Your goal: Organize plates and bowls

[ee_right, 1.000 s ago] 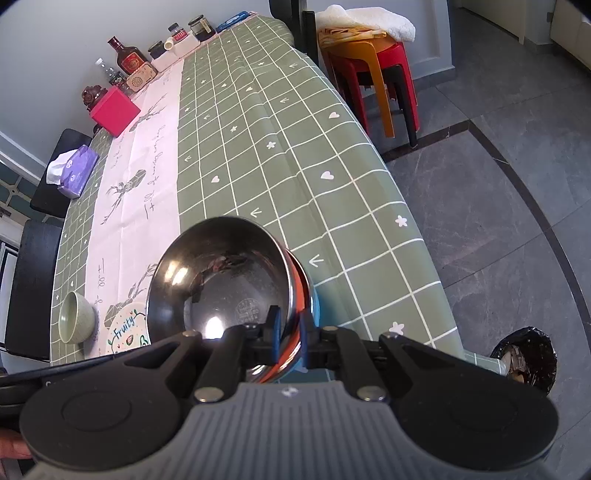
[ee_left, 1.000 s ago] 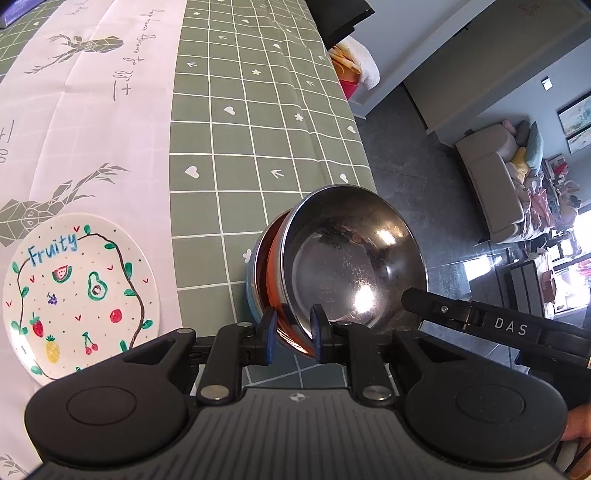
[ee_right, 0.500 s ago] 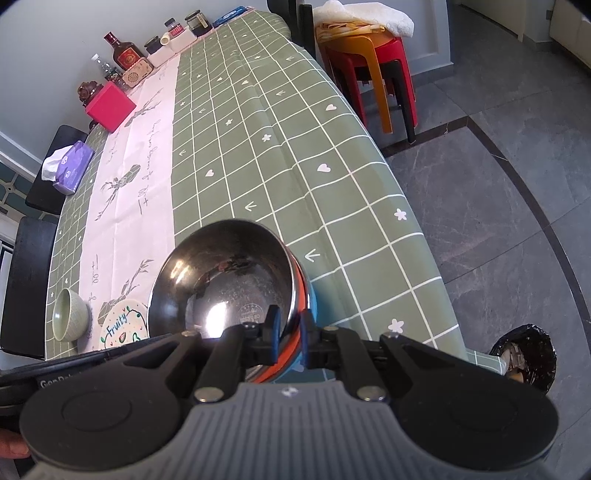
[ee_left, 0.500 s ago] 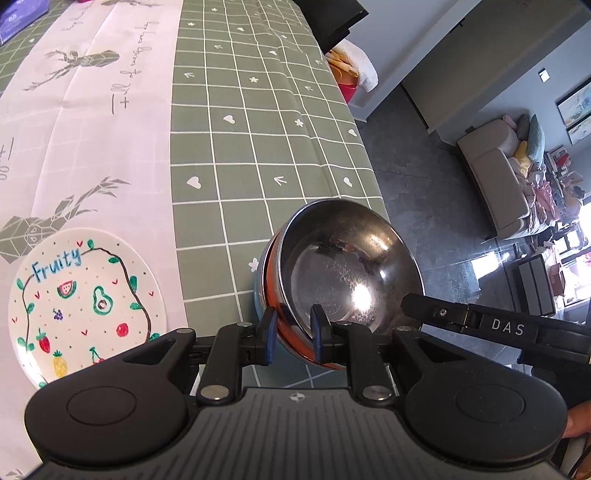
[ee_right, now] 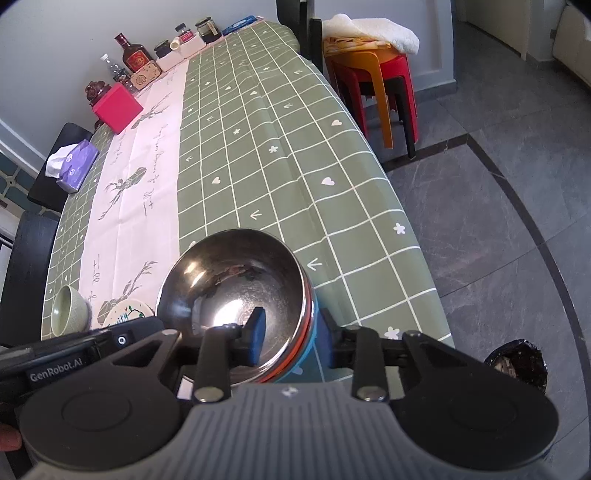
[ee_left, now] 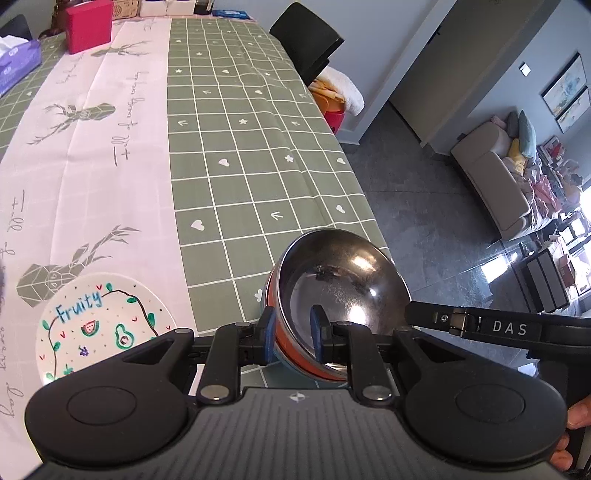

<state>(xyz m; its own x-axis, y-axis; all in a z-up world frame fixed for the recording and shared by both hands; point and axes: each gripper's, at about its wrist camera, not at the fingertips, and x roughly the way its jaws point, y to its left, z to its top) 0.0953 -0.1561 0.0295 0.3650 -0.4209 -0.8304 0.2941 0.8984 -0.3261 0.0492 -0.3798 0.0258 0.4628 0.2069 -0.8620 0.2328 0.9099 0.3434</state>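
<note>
A steel bowl [ee_left: 340,280] with an orange outer wall is nested in a blue bowl [ee_right: 313,345] near the table's right edge. My left gripper [ee_left: 292,330] is shut on the stack's near rim, one pad inside the steel bowl and one outside. My right gripper [ee_right: 291,328] straddles the other side of the steel bowl [ee_right: 236,280]; its jaws are opening and the pads stand off the rim. A white "Fruity" plate [ee_left: 99,325] lies left of the stack. A green cup [ee_right: 68,310] sits beyond the same plate [ee_right: 129,312].
The table [ee_left: 258,147] wears a green checked cloth with a white runner. A red box [ee_left: 88,24], a tissue pack [ee_left: 18,62] and bottles [ee_right: 135,55] stand at its far end. Stacked stools [ee_right: 373,74], a black chair [ee_left: 306,40] and a bin [ee_right: 517,365] are on the floor to the right.
The right gripper's jaws have spread apart and come off the bowl's rim. The left gripper stays clamped and has rolled a little, so more of the table's far end shows.
</note>
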